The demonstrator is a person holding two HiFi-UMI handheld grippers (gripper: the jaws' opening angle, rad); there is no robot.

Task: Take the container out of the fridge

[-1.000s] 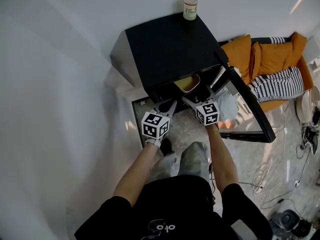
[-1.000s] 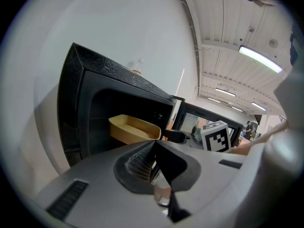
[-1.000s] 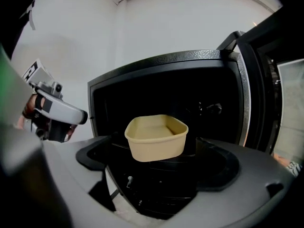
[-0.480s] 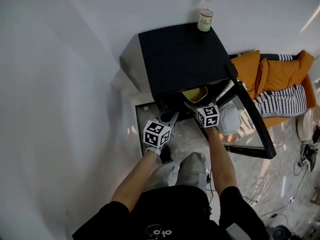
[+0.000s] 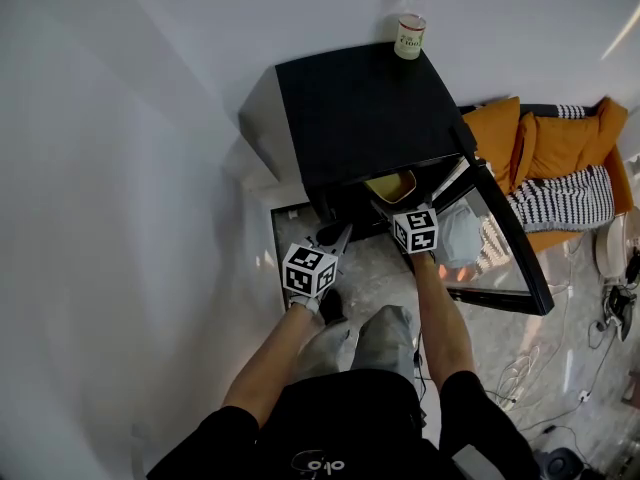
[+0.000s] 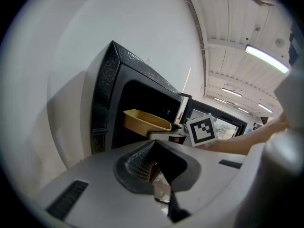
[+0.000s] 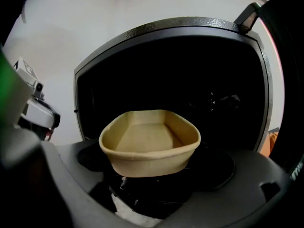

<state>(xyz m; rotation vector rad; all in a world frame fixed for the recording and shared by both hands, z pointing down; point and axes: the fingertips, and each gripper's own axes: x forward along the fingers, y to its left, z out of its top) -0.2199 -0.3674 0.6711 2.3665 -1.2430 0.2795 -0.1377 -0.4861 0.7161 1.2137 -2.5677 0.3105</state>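
Observation:
A beige, empty container [image 7: 149,144] sits at the mouth of the black fridge [image 5: 360,108], its front end poking out of the opening [image 5: 392,184]. My right gripper [image 7: 152,175] has the container between its jaws, and they are closing on its sides. From the head view, the right gripper [image 5: 387,206] reaches into the opening below the fridge top. My left gripper [image 5: 338,238] hangs in front of the fridge's lower left corner, shut and holding nothing [image 6: 159,175]. The left gripper view also shows the container [image 6: 142,120] from the side.
The fridge door [image 5: 500,238] stands open to the right. A cup [image 5: 409,36] stands on the fridge's back edge. A white wall runs along the left. An orange sofa [image 5: 540,143] with a striped blanket is at the right, and cables [image 5: 530,368] lie on the floor.
The head view has shifted. The left gripper has drifted slightly down toward the person. The right gripper stays at the fridge opening with the container between its jaws.

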